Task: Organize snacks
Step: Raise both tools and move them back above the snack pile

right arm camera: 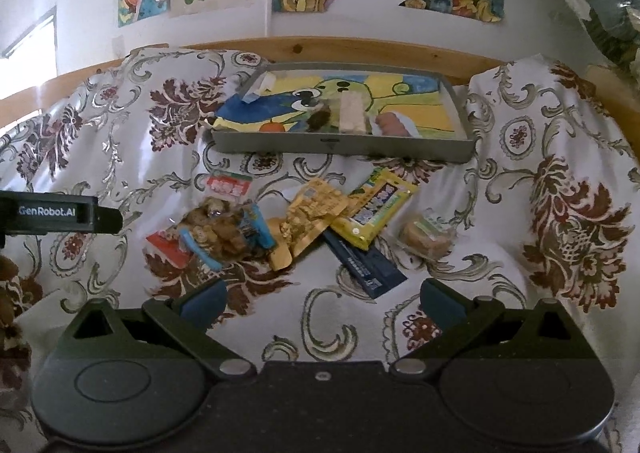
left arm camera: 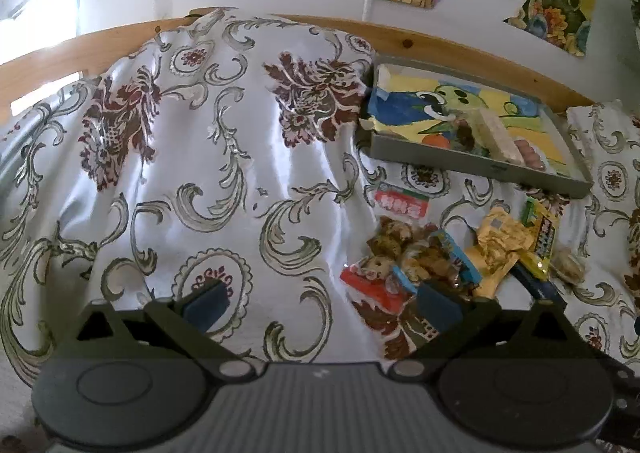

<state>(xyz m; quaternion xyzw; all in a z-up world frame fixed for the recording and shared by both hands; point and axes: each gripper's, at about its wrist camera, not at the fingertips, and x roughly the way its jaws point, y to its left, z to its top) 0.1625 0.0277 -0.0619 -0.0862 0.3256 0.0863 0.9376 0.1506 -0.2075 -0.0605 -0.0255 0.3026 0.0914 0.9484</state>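
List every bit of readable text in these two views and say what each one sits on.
"GenRobot.AI": white lettering on the left gripper, at the left edge of the right wrist view.
Red-and-white packet: printing too blurred to read.
Yellow packet: blue characters, unreadable.
Dark blue bar: small white print, unreadable.
Gray tray: small front mark, unreadable.
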